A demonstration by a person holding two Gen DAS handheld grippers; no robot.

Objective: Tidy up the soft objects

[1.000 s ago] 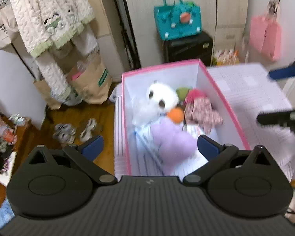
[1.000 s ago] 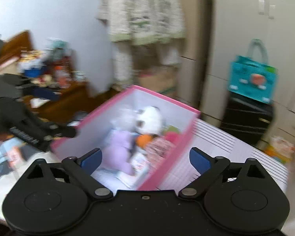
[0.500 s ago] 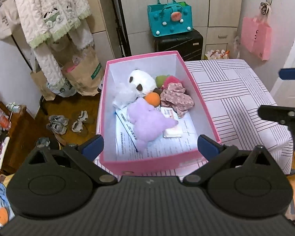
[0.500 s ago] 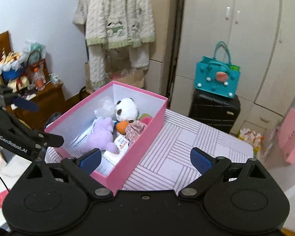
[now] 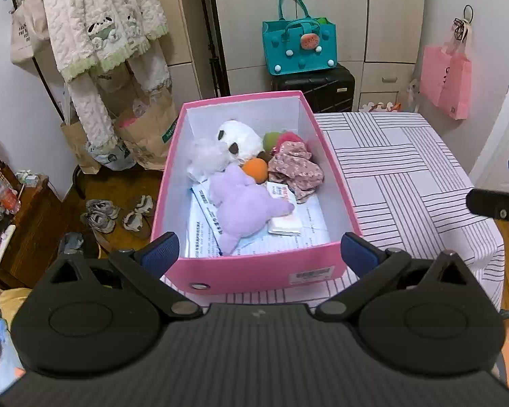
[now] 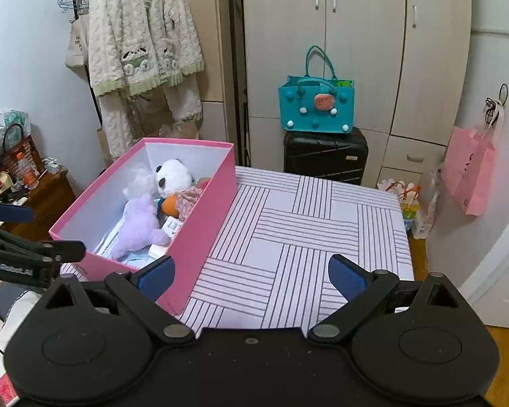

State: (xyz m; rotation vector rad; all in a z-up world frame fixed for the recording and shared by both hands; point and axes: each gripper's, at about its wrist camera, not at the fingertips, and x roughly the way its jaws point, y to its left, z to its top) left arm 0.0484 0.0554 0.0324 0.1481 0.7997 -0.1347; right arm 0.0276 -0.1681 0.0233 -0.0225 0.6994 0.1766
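Observation:
A pink box (image 5: pixel 254 271) (image 6: pixel 203 217) stands on the left part of a striped table (image 5: pixel 400 183) (image 6: pixel 288 230). Inside lie a purple plush (image 5: pixel 244 203) (image 6: pixel 139 224), a white panda plush (image 5: pixel 237 139) (image 6: pixel 173 174), an orange ball (image 5: pixel 254 169) (image 6: pixel 169 206), a floral cloth (image 5: pixel 297 168), a green and a pink soft toy at the back, papers underneath. My left gripper (image 5: pixel 258 254) hovers open before the box's near wall, empty. My right gripper (image 6: pixel 251 274) is open over the table, right of the box, holding nothing.
A teal bag (image 5: pixel 300 47) sits on a black suitcase (image 6: pixel 325 154) by the wardrobe. A fleece robe (image 6: pixel 142 44) hangs at left. Paper bags and shoes (image 5: pixel 115 213) lie on the floor. A pink bag (image 6: pixel 471 169) hangs at right. A cluttered wooden cabinet (image 6: pixel 47 200) stands left.
Both grippers have drawn back and up from the box, so the whole box and more table show. The toys inside stay where they were. Both stay open.

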